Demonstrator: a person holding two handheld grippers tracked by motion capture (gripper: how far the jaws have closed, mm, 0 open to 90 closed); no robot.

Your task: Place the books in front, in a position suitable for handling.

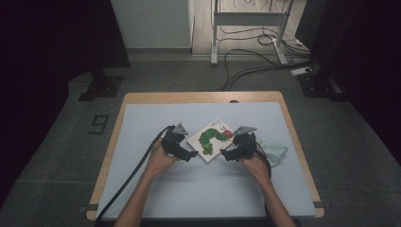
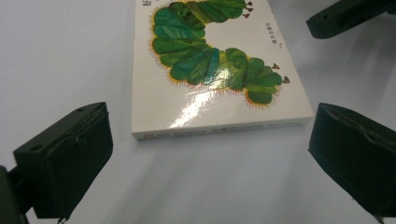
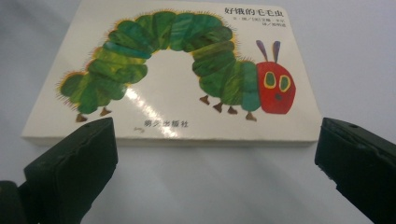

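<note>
Book's (image 3: pixel 177 79) red caterpillar head in right gripper view, cropped in left.

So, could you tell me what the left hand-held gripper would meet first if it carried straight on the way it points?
Most likely the book: its near edge lies just ahead, between the open jaws of the left hand-held gripper, though the exact gap is hard to judge.

- Left gripper (image 2: pixel 205 154) has its jaws spread wide, nothing between them.
- Book (image 2: pixel 210 70) lies flat just ahead of the jaws, spine edge toward them.
- Right gripper (image 2: pixel 345 16) beyond the right jaw.
</note>
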